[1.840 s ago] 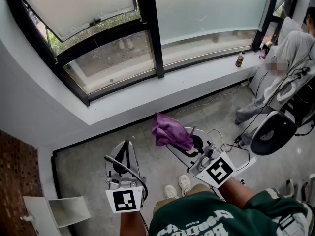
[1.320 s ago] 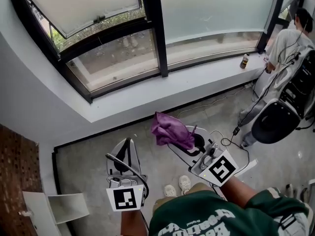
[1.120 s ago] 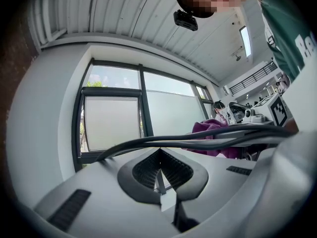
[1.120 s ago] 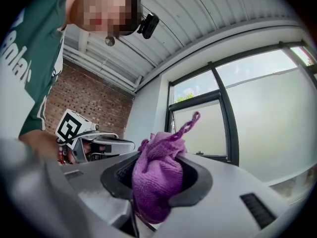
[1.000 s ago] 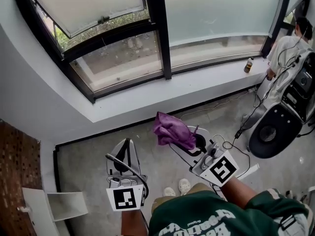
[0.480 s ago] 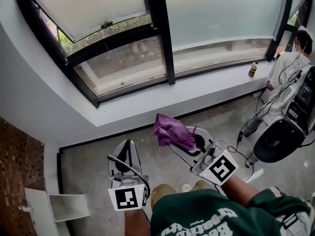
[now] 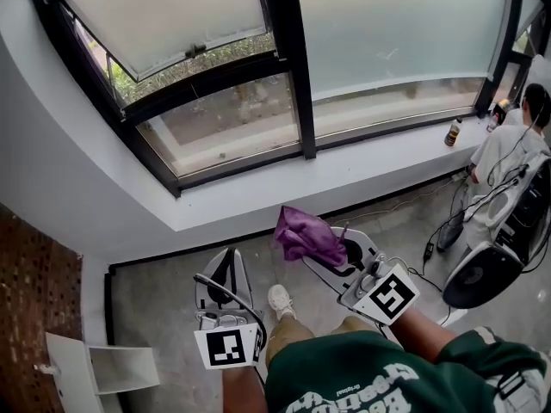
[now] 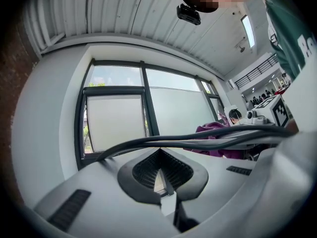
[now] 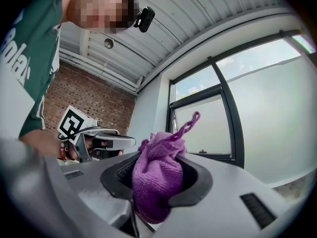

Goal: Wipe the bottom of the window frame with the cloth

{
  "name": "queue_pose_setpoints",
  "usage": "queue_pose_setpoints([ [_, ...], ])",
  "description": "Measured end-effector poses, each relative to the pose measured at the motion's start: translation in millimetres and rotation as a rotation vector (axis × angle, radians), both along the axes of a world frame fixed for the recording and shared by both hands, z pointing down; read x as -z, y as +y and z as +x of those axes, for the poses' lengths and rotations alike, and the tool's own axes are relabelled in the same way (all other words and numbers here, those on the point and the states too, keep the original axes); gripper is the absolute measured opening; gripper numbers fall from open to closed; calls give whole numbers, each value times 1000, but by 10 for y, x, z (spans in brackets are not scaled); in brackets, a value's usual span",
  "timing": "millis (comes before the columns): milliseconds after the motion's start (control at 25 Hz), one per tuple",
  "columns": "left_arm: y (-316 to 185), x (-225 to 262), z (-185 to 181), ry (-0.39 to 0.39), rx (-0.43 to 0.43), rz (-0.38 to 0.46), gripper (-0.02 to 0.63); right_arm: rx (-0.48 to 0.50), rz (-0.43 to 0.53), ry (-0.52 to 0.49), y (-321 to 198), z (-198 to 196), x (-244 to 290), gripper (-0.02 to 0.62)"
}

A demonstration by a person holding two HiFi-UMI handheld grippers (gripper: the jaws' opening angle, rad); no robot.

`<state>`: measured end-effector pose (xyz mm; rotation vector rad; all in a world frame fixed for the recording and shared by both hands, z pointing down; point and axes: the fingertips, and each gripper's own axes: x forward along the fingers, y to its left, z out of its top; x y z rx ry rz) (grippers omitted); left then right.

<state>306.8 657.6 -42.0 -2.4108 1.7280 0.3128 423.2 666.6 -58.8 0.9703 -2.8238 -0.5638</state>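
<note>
While my right gripper (image 9: pixel 157 181) clenches the cloth (image 7: pixel 303 234) below the window frame (image 7: pixel 258 163), only its own view shows my left gripper (image 8: pixel 162 177) closed, empty.

Two hand-held grippers (image 7: pixel 226 261) (image 7: pixel 325 246), one purple cloth (image 7: pixel 303 234), one brown bottle (image 7: pixel 449 132), one seated person (image 7: pixel 515 144), one shoe (image 7: pixel 280 300).

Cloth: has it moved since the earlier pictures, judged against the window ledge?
Yes. In the head view the cloth has come nearer the window ledge.
</note>
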Motion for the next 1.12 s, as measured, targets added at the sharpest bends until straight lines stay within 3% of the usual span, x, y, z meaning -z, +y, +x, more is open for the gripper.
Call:
queue_pose_setpoints([
  [480, -908, -3, -265, 11, -46, 13, 5, -32, 12, 1, -800, -250, 25, 150],
  [1120, -3632, 262, -1241, -36, -225, 77, 5, -197, 21, 10, -3377, -1344, 137, 150],
])
